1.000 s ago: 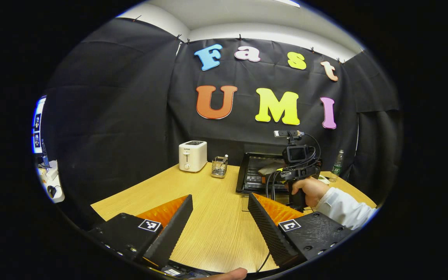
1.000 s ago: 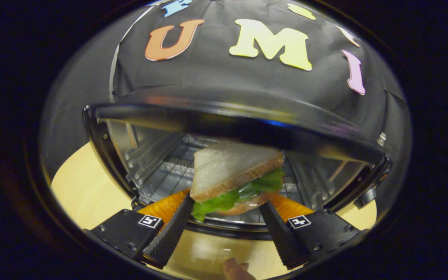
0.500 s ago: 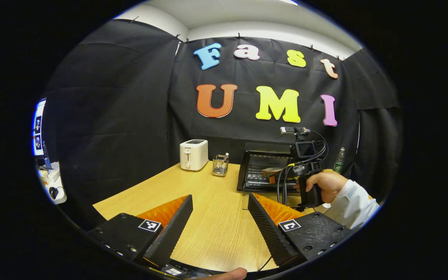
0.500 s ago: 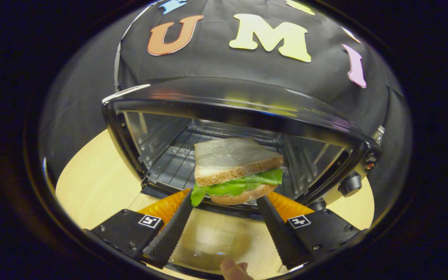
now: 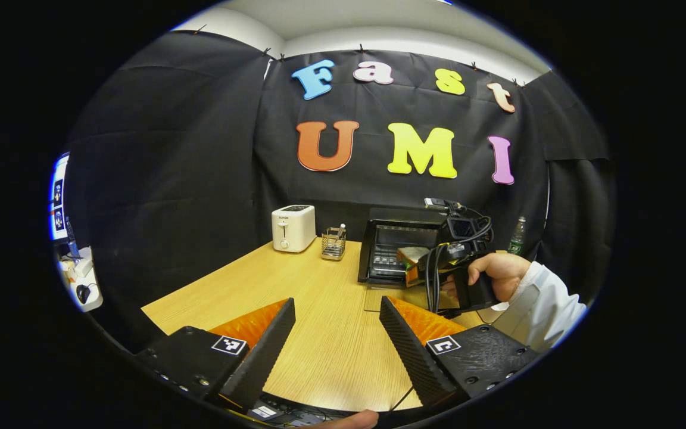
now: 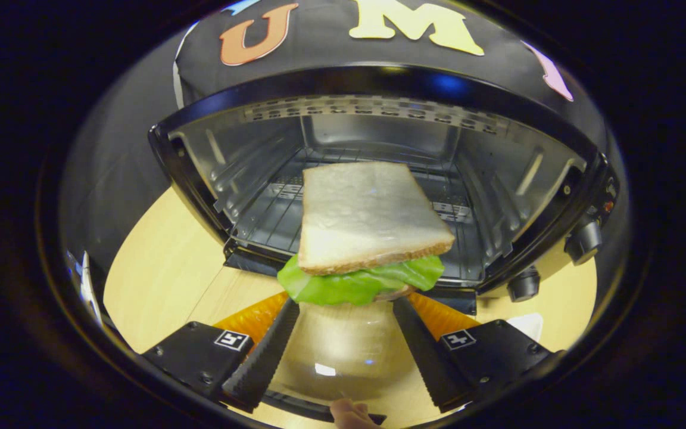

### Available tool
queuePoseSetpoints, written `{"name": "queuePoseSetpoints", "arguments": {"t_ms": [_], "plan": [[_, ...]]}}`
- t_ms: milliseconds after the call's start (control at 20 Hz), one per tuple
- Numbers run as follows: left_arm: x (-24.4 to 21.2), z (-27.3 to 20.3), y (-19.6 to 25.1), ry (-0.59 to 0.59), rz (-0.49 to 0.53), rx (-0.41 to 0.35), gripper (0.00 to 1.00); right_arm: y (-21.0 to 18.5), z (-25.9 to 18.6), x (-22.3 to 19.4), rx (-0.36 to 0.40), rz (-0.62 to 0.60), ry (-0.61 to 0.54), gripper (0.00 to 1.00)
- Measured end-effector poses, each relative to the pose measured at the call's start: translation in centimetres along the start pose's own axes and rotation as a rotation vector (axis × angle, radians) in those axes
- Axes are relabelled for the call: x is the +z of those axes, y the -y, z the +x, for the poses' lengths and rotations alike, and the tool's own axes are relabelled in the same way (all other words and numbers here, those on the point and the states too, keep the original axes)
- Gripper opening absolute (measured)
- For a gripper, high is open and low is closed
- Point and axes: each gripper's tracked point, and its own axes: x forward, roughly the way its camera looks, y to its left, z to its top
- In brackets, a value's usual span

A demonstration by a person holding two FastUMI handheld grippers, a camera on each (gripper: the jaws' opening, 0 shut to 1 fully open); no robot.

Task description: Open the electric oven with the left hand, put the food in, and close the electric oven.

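Sandwich (image 6: 373, 229) — white bread over green lettuce, gripped at its near edge between the fingers of the right gripper (image 6: 346, 310), held level just in front of the electric oven (image 6: 379, 149) mouth, above the lowered glass door (image 6: 343, 351)

Electric oven — black shell, bright metal cavity, wire rack (image 6: 271, 214) across the floor of the cavity, two knobs on the right side; stands at the far right of the bench (image 5: 319, 333)

Left gripper (image 5: 337, 333) — fingers spread apart, grasping nothing, hovering low over the near bench, well apart from the oven

Right gripper, seen from the left gripper view (image 5: 456, 262) — carried by a hand (image 5: 501, 274) in a white sleeve, at the oven front

Other items — white toaster (image 5: 293, 227) and a small wire holder (image 5: 333, 244) at the far edge, a bottle (image 5: 517, 238) far right

Step in hand, as judged: placing the food. Advice — keep the sandwich level, carry it far enough in to sit wholly on the rack and clear of the top edge, lower until the bottom slice bears, then release and draw straight back
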Motion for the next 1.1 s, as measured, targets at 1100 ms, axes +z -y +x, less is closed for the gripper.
{"name": "queuePoseSetpoints", "arguments": {"t_ms": [1100], "plan": [[-11.0, 10.5, 14.1, -0.402, 0.057, -0.249, 0.94, 10.4, -32.7, 3.2, -0.058, 0.010, 0.728, 0.99]]}}
